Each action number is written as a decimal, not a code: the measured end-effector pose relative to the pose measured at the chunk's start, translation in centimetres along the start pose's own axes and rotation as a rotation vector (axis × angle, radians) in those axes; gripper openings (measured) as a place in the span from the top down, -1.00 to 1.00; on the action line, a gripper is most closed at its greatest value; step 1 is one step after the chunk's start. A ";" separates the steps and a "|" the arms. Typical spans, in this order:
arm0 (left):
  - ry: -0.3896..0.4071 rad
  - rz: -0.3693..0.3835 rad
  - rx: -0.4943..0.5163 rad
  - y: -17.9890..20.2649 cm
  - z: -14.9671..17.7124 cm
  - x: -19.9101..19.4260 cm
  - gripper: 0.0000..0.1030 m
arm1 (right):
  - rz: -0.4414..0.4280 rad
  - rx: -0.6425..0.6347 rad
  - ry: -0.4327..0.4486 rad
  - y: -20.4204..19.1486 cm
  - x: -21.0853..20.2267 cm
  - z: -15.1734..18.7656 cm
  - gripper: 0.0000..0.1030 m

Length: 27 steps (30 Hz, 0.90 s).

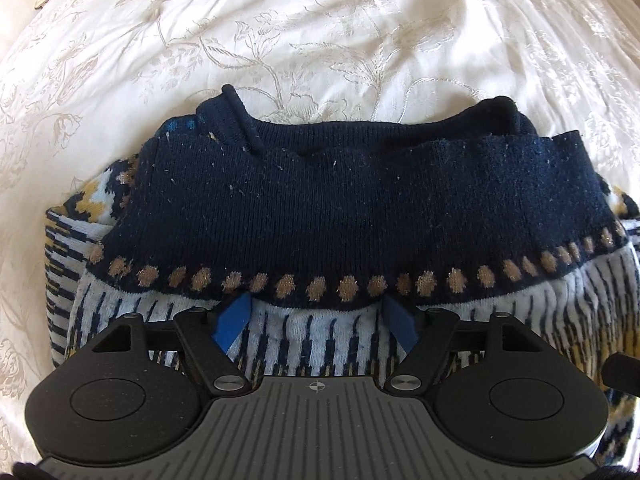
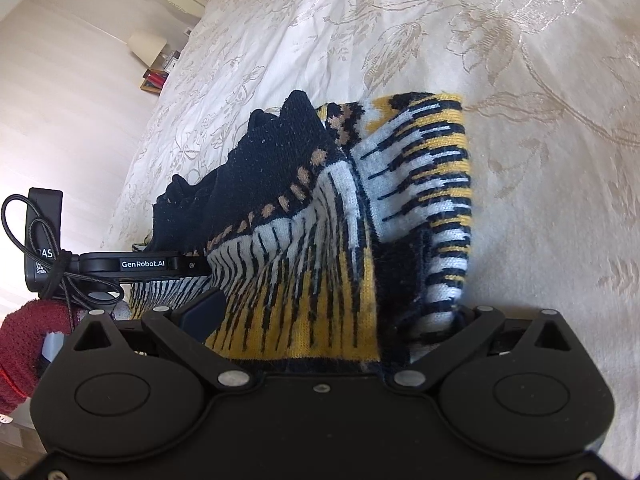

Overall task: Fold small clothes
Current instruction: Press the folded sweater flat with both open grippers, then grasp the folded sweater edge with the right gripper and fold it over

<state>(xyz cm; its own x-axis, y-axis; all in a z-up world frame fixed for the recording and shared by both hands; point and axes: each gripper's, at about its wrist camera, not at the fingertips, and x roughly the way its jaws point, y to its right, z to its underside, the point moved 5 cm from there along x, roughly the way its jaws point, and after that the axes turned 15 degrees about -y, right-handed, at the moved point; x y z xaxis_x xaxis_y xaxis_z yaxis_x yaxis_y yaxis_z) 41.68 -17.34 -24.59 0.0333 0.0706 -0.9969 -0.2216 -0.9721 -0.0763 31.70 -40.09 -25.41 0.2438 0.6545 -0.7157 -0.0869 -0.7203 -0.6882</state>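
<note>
Two grippers: both reach down onto one knitted sweater [image 1: 340, 208] lying folded on a bed.
Sweater: navy body with a row of tan dots along its hem, over white, navy and yellow striped panels; it sits at the middle of the left wrist view, its neckline toward 12 o'clock.
Bedspread [image 1: 320, 32]: cream, with a pale floral pattern, lightly creased, all round the sweater.
Left gripper [image 1: 316, 322]: blue fingers [image 1: 234, 322] spread apart, tips hidden under the dotted navy hem, with white striped knit lying between them; whether the pads press on the cloth cannot be told.
Right gripper [image 2: 324, 320]: jaws stand wide, one dark finger [image 2: 204, 308] visible at 9 o'clock of the yellow panel, the other covered by the striped fold; the sweater fills the gap, grip uncertain.
Striped sleeve [image 2: 424, 196]: folded over at 1 o'clock of the right gripper, edge upright.
Left gripper in right wrist view: black body marked GenRobot.AI at 9 o'clock, touching the sweater's edge.
Red sleeve [image 2: 28, 344]: a person's arm at 8 o'clock.
Lamp [image 2: 146, 46]: at 11 o'clock, beside the bed.
</note>
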 end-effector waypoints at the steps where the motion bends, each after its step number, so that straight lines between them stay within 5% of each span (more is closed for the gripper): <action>1: 0.000 0.000 0.000 0.1 -0.2 0.1 -0.41 | 0.001 0.001 0.000 0.0 0.0 0.0 -1.00; 5: 0.007 -0.001 0.005 0.0 0.2 -0.1 -0.42 | 0.005 0.020 -0.007 -0.1 -0.1 -0.1 -0.97; 6: 0.009 -0.002 0.005 0.0 0.5 -0.3 -0.43 | 0.016 0.031 -0.008 -0.1 -0.2 -0.2 -0.81; 9: 0.013 -0.006 0.007 0.0 0.5 -0.2 -0.43 | 0.049 0.084 -0.021 0.6 -0.6 -0.3 0.25; 11: 0.016 -0.008 0.010 0.1 0.5 -0.1 -0.43 | 0.013 0.103 -0.023 0.9 -1.0 -0.2 0.31; 19: 0.014 0.061 -0.018 -1.6 1.5 -2.4 -0.30 | 0.160 0.038 -0.033 -3.0 -2.1 -0.8 0.37; 27: 0.111 0.081 -0.067 -7.5 9.3 -6.3 -0.30 | 0.272 -0.019 -0.027 -8.2 -2.7 -0.7 0.38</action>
<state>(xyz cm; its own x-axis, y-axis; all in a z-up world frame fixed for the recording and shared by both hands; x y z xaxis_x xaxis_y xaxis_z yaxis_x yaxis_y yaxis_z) 34.08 -8.42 -17.86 0.1265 -0.0307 -0.9915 -0.1623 -0.9867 0.0098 32.41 -36.04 -17.76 0.1879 0.4423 -0.8769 -0.1274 -0.8743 -0.4683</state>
